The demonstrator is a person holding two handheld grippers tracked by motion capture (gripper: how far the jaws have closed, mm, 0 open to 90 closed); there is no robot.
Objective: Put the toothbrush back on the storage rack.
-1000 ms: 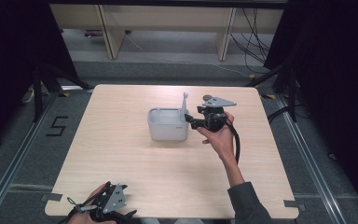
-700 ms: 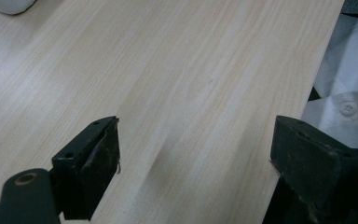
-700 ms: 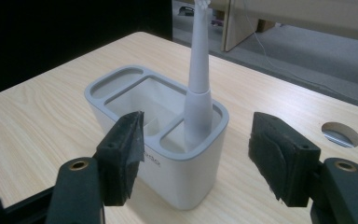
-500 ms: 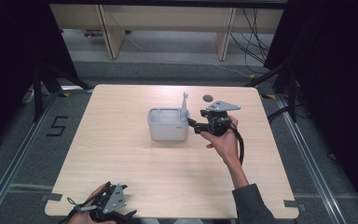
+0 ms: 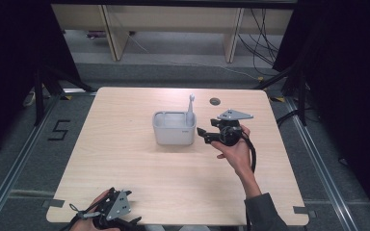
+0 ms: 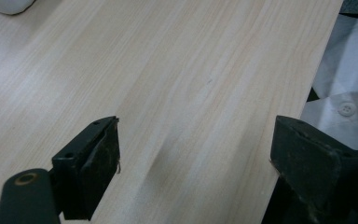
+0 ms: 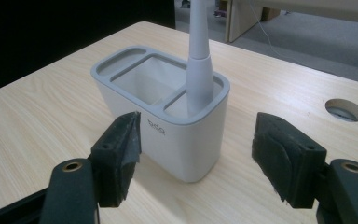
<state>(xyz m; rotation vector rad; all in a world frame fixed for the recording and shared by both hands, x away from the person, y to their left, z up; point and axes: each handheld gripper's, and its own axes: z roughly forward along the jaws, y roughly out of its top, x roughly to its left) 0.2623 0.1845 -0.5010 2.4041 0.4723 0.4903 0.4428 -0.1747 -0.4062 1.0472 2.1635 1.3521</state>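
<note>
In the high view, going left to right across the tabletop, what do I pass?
Left tongs at the near edge → white holder → long-handled tool standing in it → right tongs → round table hole.

1. A light wooden table (image 5: 125,159) with pale grain stands in the middle of the floor; every other place here is told from it.
2. A round cable hole (image 5: 215,101) is cut into the table top near its far edge, right of centre.
3. The number 5 (image 5: 59,130) is marked in black on the grey floor just beside the table's left edge.
4. A pale wooden shelf unit (image 5: 173,21) stands beyond the table's far edge.
5. Black cables (image 5: 262,43) hang and lie on the floor beyond the table's far right corner.
6. Metal floor rails (image 5: 320,159) run along the table's right side.
</note>
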